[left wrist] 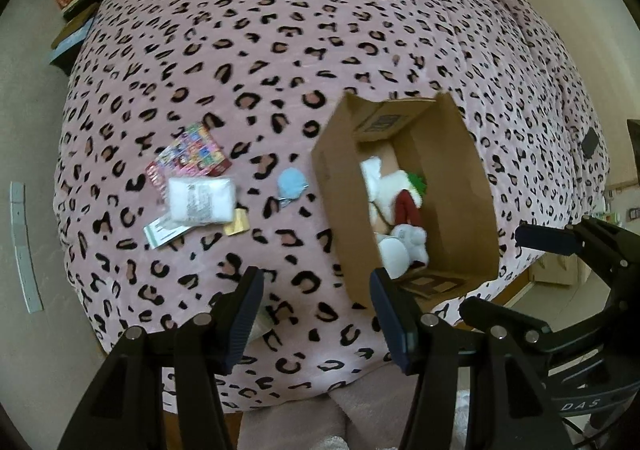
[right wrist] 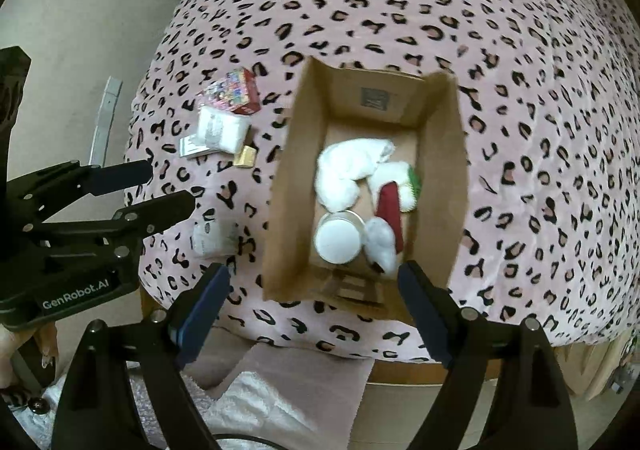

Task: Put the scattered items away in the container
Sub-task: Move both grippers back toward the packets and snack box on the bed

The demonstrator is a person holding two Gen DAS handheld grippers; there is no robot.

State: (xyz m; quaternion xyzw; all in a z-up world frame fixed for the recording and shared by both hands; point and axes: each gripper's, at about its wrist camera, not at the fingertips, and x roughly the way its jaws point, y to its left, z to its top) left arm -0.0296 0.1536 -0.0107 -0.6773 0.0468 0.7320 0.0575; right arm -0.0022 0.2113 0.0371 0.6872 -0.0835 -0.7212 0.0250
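Both views were evenly, softly lit, with no glare and only faint shadows. Strong fisheye bending and dark vignetting were seen at the edges. Slight motion blur was noted throughout.

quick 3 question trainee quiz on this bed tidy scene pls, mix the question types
1. True or false: the cardboard box is empty.
2. Which lies outside the box? A) round white-lidded jar B) light blue pouch C) red and green plush
3. Fill in: both the left gripper and right gripper have jaws that are ____, holding nothing.

Key: 1 false; 2 B; 3 open
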